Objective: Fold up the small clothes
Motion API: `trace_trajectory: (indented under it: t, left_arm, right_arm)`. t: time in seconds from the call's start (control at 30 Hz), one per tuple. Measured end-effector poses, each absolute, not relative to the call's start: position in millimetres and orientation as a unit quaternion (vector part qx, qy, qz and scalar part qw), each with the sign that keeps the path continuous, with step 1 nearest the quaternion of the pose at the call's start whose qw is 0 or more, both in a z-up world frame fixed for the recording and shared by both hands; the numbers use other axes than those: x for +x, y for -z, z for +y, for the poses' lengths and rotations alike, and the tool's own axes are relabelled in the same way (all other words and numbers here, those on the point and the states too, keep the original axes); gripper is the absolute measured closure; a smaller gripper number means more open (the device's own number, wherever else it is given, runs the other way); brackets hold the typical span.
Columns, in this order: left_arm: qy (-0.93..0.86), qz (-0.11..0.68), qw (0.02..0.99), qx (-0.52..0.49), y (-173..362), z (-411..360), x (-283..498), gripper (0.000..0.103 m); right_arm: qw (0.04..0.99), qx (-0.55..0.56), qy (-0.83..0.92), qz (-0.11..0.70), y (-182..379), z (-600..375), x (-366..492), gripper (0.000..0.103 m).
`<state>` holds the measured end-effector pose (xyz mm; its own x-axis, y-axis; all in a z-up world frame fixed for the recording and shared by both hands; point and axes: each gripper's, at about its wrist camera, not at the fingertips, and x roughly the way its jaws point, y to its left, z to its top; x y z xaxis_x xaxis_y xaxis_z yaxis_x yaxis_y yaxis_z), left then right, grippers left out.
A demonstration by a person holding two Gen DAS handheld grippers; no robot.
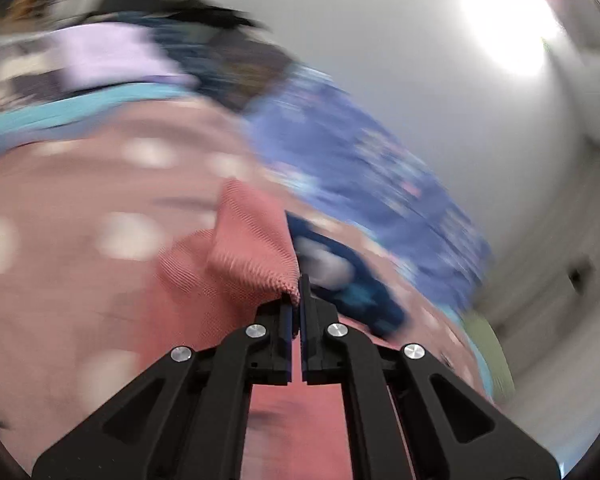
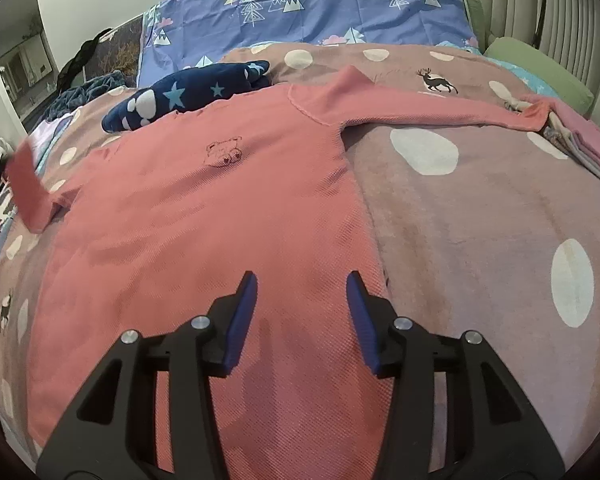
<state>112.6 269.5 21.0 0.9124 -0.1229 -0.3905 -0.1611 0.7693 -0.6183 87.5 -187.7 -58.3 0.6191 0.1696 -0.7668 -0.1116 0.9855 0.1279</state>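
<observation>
A small salmon-pink long-sleeved shirt point(image 2: 204, 216) with a little bear print lies spread face up on a mauve polka-dot blanket point(image 2: 480, 216). Its right sleeve point(image 2: 440, 110) stretches out flat to the right. Its left sleeve point(image 2: 26, 184) is lifted off the bed. My left gripper point(image 1: 299, 292) is shut on that sleeve's cuff point(image 1: 252, 240) and holds it raised; the left wrist view is blurred. My right gripper point(image 2: 302, 280) is open and empty, hovering just above the shirt's lower hem area near its right side.
A navy star-print garment point(image 2: 188, 94) lies bunched beyond the shirt's collar. A blue tree-print pillow point(image 2: 308, 8) sits at the head of the bed. Folded pink and grey clothes point(image 2: 588, 148) are stacked at the right edge, beside a green cushion point(image 2: 540, 68).
</observation>
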Motion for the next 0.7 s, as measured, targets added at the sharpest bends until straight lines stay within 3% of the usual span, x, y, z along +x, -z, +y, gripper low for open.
trace_trajectory:
  t: [0.17, 0.33, 0.47, 0.57, 0.63, 0.7]
  left_arm:
    - [0.122, 0.252, 0.927, -0.25, -24, 133, 151, 0.101]
    - [0.163, 0.349, 0.903, -0.189, 39, 37, 175, 0.101]
    - [0.161, 0.403, 0.887, -0.156, 82, 12, 176, 0.097]
    - [0.161, 0.404, 0.884, -0.173, 85, 16, 172, 0.089]
    - [0.16, 0.399, 0.886, -0.174, 81, 21, 172, 0.077]
    - [0.161, 0.399, 0.887, -0.165, 80, 18, 173, 0.076]
  right_arm:
    - [0.902, 0.03, -0.07, 0.425, 58, -198, 86, 0.05]
    - [0.899, 0.041, -0.057, 0.432, 61, -216, 89, 0.05]
    - [0.899, 0.039, -0.072, 0.429, 56, -220, 99, 0.05]
    - [0.897, 0.046, -0.097, 0.428, 49, -215, 115, 0.055]
    - [0.895, 0.05, -0.13, 0.425, 41, -204, 132, 0.057]
    - [0.892, 0.043, -0.165, 0.418, 33, -186, 152, 0.059]
